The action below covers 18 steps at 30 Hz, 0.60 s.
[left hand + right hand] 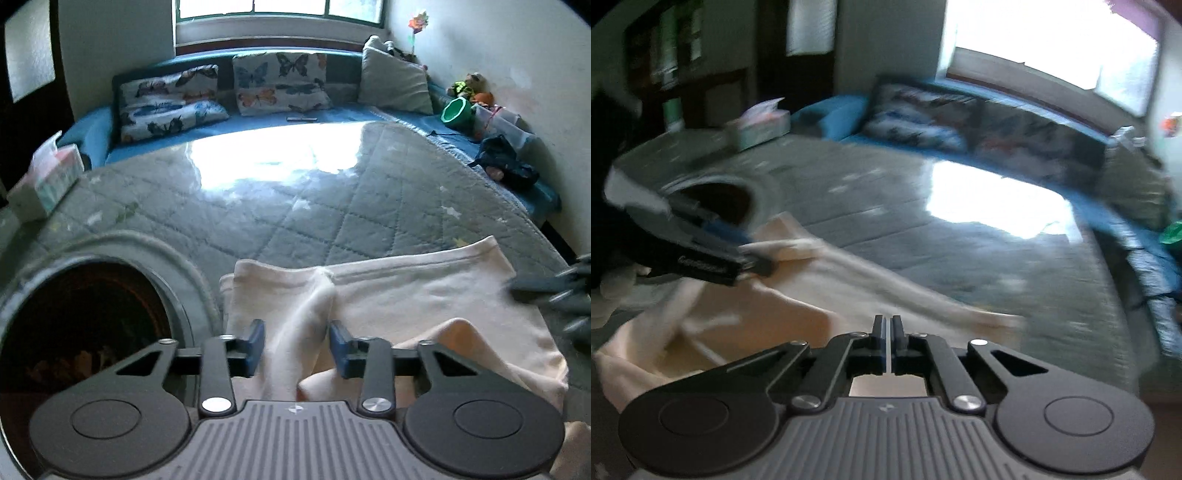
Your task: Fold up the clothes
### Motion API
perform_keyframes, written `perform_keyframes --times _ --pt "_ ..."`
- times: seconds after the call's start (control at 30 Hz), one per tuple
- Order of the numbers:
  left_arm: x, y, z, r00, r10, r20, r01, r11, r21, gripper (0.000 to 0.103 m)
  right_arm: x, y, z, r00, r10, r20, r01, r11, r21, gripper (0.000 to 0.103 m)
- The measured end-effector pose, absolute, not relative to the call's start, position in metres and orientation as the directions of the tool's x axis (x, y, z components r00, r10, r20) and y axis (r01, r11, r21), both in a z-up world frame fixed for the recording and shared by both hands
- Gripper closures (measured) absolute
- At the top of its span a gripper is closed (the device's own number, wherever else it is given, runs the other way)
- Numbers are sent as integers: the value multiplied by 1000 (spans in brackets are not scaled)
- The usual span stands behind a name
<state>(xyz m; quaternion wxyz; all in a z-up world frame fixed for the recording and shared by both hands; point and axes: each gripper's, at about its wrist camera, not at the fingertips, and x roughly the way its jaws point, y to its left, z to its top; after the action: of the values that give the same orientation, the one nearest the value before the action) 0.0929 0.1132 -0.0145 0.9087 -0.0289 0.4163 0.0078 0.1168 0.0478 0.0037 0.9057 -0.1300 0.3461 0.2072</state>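
Quilted grey table cover (pixel 332 206), spread over the whole working surface, with a blue sofa (pixel 332 114) and butterfly cushions (pixel 280 83) beyond its far edge and a tissue box (pixel 48 173) at its far left corner. A round opening (pixel 96 325) in the cover lies near the left front edge.

Cream garment (pixel 424 295), lying rumpled at the front edge, right of the opening; its hemmed border runs toward the right edge. The cloth looks light, soft and limp, so it should sag and crease wherever unsupported; the seamed hem and corners appear the firmest places to take hold.

Left gripper (pixel 297 345), jaws narrowed around a raised ridge of the cloth, blue pads (pixel 341 343) against its sides.

Right gripper (pixel 887 328), jaws fully together above the garment's near fold; whether any fabric is pinched cannot be told.
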Motion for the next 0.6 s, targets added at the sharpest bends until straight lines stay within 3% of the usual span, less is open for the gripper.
perform_keyframes --times 0.1,0.27,0.37,0.5,0.6 --pt "88 123 -20 661 -15 -750 -67 995 -78 93 102 13 14 742 198 -641 -344 932 -110 102" --pt "65 143 -7 704 3 -710 -140 981 -134 95 65 -49 19 783 65 -618 -150 985 -87 100" --pt "47 155 6 730 35 -682 -194 968 -158 95 61 -56 15 748 132 -650 -206 978 -39 94" --pt "14 171 22 757 115 -643 -270 952 -147 96 72 -30 12 702 259 -663 -354 935 -11 67" --pt "-17 183 28 755 151 -638 -329 929 -169 96 93 6 7 645 359 -675 -478 878 10 61"
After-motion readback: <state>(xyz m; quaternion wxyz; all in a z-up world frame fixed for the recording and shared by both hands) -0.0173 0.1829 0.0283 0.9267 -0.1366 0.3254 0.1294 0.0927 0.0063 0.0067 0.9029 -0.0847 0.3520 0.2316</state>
